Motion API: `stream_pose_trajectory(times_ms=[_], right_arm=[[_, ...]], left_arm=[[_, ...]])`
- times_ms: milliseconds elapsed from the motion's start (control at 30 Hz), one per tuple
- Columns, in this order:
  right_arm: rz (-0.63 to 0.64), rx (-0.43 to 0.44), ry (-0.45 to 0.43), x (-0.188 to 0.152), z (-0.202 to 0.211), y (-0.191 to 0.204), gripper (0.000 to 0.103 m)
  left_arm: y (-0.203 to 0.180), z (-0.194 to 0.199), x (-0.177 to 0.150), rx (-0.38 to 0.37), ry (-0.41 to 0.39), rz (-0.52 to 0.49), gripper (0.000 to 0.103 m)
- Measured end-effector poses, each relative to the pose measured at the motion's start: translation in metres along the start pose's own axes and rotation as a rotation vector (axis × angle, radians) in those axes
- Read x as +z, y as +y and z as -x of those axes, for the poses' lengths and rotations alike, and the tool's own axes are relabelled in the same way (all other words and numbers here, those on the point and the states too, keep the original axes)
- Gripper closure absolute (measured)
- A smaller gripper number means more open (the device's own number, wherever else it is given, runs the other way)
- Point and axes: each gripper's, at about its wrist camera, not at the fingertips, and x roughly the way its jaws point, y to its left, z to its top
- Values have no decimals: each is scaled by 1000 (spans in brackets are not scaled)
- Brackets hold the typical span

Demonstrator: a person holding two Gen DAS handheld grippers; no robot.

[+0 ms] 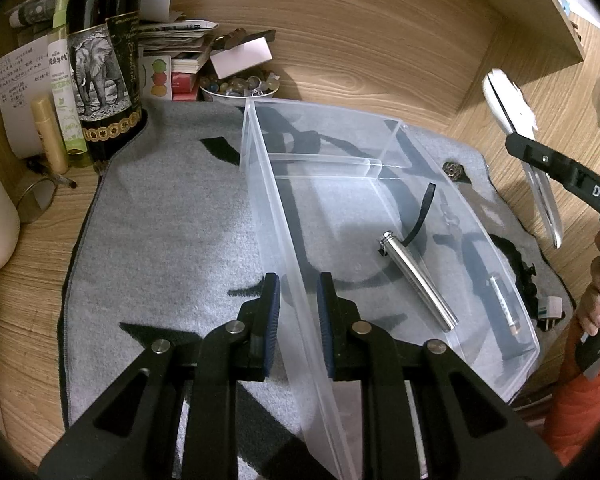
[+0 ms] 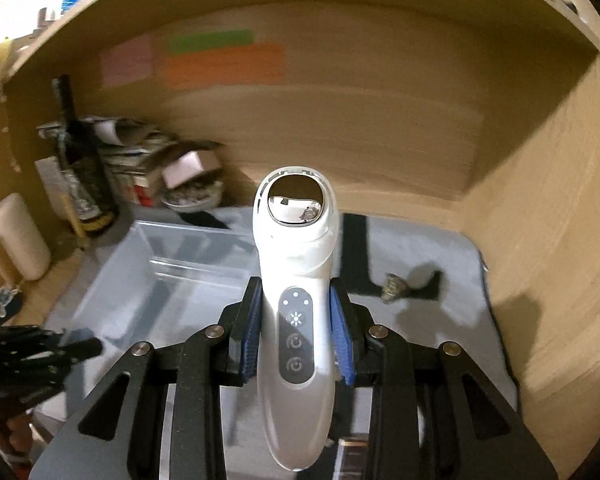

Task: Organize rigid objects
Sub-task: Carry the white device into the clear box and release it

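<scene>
A clear plastic bin (image 1: 384, 160) with an inner divider lies on a grey mat (image 1: 160, 220). My left gripper (image 1: 299, 282) is shut on the bin's long near wall, one pad on each side of it. Inside the bin lies a silver metal cylinder (image 1: 418, 280) with a black strap. My right gripper (image 2: 296, 328) is shut on a white handheld device (image 2: 294, 264) with a mirror-like head and a grey button panel. It holds the device in the air, right of the bin (image 2: 172, 280). In the left wrist view the device (image 1: 508, 100) hangs above the mat's right edge.
A dark bottle with an elephant label (image 1: 100, 68), tubes, stacked papers and a bowl of beads (image 1: 236, 86) crowd the back left. A small bronze ornament (image 2: 394, 286) and a black plug (image 1: 552, 308) lie on the mat, right of the bin. Wooden walls enclose the back and right.
</scene>
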Motion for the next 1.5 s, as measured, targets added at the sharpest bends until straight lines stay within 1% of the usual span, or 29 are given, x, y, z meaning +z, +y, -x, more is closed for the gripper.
stream_pose_trajectory(times_ms=[100, 267, 433, 800, 933, 1067, 1167, 1267, 1433, 1500], right_arm=[[27, 34, -1, 2, -2, 12, 74], [71, 84, 22, -1, -8, 30, 74], [99, 139, 68, -6, -20, 43, 74], [165, 199, 186, -22, -48, 69, 74], [207, 208, 231, -27, -56, 77, 74], [230, 209, 259, -29, -59, 79, 74], [242, 217, 296, -31, -65, 79, 74], [258, 207, 317, -33, -67, 82, 74], [286, 189, 322, -36, -67, 85, 73], [291, 186, 304, -35, -65, 85, 73]], left_arm=[[0, 0, 0, 1, 0, -1, 85], [0, 0, 0, 0, -1, 0, 85], [0, 0, 0, 0, 0, 0, 85], [1, 0, 1, -2, -1, -1, 85], [1, 0, 1, -2, -2, -2, 85], [1, 0, 1, -2, -3, -3, 85], [1, 0, 1, -2, -3, -2, 85], [1, 0, 1, -2, -3, -1, 85], [1, 0, 1, -1, -2, -2, 85], [1, -1, 1, -3, -1, 0, 84]])
